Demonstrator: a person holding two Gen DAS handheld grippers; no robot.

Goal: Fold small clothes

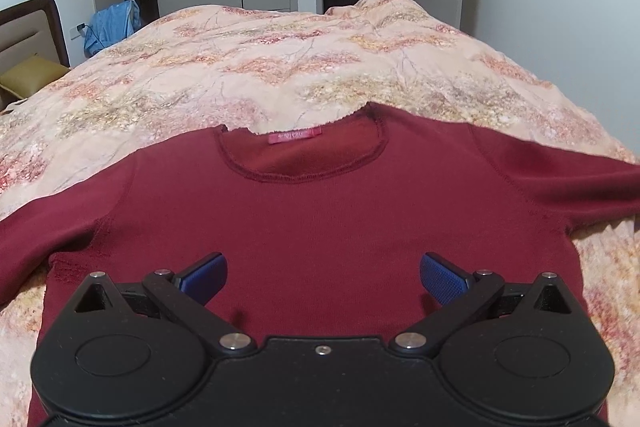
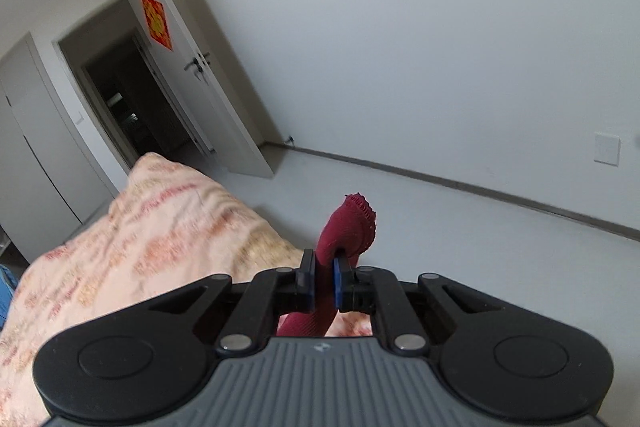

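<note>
A dark red long-sleeved sweater (image 1: 320, 211) lies flat on the bed, neck hole and pink label away from me, both sleeves spread to the sides. My left gripper (image 1: 323, 277) hovers over its lower middle, blue pads wide apart with nothing between them. In the right wrist view my right gripper (image 2: 324, 285) is shut on the sweater's sleeve cuff (image 2: 352, 227). The cuff sticks up past the blue pads, lifted off the bed near its edge. The rest of that sleeve is hidden under the gripper body.
A floral quilt (image 1: 280, 67) covers the bed. A headboard and a yellow pillow (image 1: 28, 79) are at far left, blue cloth hangs by the wardrobe (image 1: 112, 23), and a white door (image 2: 216, 99) stands open. Bare floor (image 2: 480, 239) lies beside the bed.
</note>
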